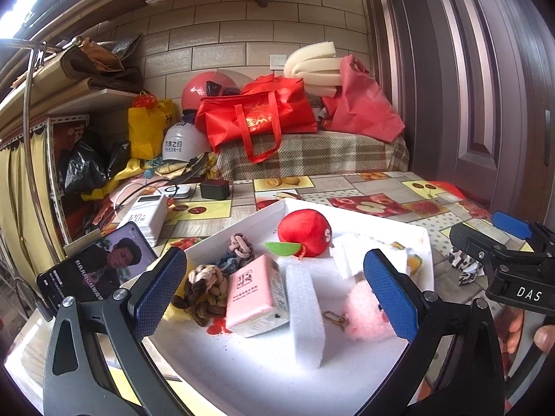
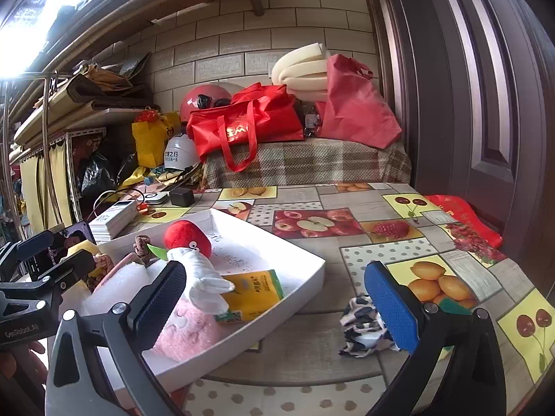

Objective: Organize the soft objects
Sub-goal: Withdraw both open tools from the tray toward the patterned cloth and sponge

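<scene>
"DAS" on right gripper (image 1: 520,242)

my fingers (image 1: 390,293): blue pads | tray (image 1: 399,232): white | plush ball (image 1: 305,230): red (green leaf) | tissue pack (image 1: 255,294): pink | scrunchie (image 2: 364,327): black-white blotches | bench (image 2: 364,239): fruit-print squares

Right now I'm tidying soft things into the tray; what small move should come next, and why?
Probably lower the open right claw onto the spotted cloth: it lies on the table outside the white tray, between the fingers.

Soft objects (image 1: 255,294) in white tray (image 1: 381,222)
</scene>
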The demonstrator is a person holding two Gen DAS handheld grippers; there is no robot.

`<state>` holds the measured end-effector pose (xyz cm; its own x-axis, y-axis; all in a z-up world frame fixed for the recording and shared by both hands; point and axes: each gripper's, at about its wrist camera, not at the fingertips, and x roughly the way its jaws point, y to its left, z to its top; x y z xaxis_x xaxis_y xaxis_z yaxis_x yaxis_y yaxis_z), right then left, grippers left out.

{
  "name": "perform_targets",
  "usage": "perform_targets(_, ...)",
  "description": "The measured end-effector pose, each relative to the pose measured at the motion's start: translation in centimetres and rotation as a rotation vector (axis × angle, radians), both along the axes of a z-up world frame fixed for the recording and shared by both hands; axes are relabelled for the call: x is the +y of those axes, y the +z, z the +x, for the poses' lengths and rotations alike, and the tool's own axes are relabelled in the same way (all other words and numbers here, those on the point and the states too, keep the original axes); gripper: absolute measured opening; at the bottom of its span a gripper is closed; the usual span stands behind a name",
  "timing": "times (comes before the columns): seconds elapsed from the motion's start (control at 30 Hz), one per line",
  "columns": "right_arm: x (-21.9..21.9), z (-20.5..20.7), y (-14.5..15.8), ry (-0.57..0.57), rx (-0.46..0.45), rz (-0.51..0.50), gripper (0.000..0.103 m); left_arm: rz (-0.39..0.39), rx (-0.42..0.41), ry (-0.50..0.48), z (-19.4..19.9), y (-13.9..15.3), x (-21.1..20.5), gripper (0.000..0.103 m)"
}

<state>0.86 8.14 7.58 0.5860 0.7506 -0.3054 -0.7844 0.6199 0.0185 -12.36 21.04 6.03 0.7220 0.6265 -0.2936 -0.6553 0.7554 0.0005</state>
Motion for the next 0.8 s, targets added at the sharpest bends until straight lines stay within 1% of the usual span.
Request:
perform_targets(0.1,-1.9,1.0,0.0,-0.016,0.022,-0.013,0.103,0.014,0.015,-0.059,0.8,0.1,-1.9,0.103)
perform_targets(0.17,-3.3,2.2,-0.2,-0.033,0.062,-0.034,0.103,0.03,0.032,-0.109,1.4,0.1,-3.4,0.103)
perform_targets(0.23,-4.7,3.6,-0.5,-0.065,0.09,-0.065,0.103,0.056,0.053,-0.151,1.9,0.1,-4.8,0.103)
perform_targets(0.3,-6.6,5.4,-0.6,-0.11,0.117,-0.066,0.103,0.091,0.07,-0.179,2.4,0.1,-6.1,0.103)
perform_targets(0.37,-8.3,7.4,-0.9,-0.158,0.15,-0.083,0.103,0.1,0.074,-0.209,2.6,0.2,-6.9,0.103)
perform_targets(0.43,-9.7,9.5,-1.4,-0.18,0.214,-0.104,0.103,0.072,0.071,-0.251,2.8,0.2,-7.5,0.103)
perform_targets(0.5,-10.6,11.5,-2.0,-0.172,0.295,-0.122,0.103,0.008,0.066,-0.299,3.1,0.2,-7.6,0.103)
perform_targets(0.57,-10.9,12.7,-2.5,-0.15,0.346,-0.14,0.103,-0.056,0.068,-0.335,3.8,0.1,-7.8,0.103)
perform_targets(0.6,-10.8,13.0,-2.7,-0.136,0.358,-0.156,0.103,-0.072,0.075,-0.344,4.3,0.0,-8.2,0.103)
perform_targets(0.7,-9.5,13.2,-3.3,-0.085,0.362,-0.229,0.103,-0.085,0.101,-0.356,5.6,-0.1,-9.2,0.103)
perform_targets(0.8,-7.1,13.0,-4.0,-0.079,0.321,-0.358,0.102,-0.094,0.132,-0.365,7.0,-0.3,-10.0,0.103)
